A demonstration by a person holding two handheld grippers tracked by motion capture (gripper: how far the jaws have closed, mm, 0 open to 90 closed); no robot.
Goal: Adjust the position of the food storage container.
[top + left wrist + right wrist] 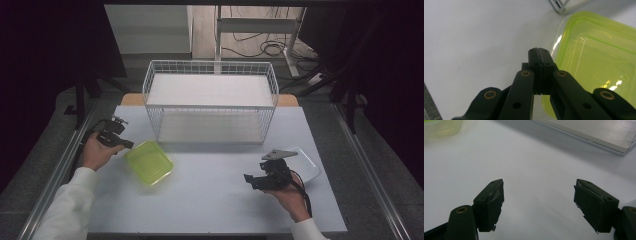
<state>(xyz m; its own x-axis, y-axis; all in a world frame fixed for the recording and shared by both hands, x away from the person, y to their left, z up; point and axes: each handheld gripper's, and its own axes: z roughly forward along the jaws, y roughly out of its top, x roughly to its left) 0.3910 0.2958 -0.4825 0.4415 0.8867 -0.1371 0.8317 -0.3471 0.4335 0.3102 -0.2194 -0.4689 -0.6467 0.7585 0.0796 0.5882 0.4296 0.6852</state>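
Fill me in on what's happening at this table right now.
A person holds a gripper in each hand. The left gripper has its jaws shut with nothing between them, right at the edge of the green container lying on the table. The right gripper hangs open over bare tabletop, beside a clear lid. A white wire rack stands behind.

Table: wire rack at rear centre. Tub front left of rack; lid front right.
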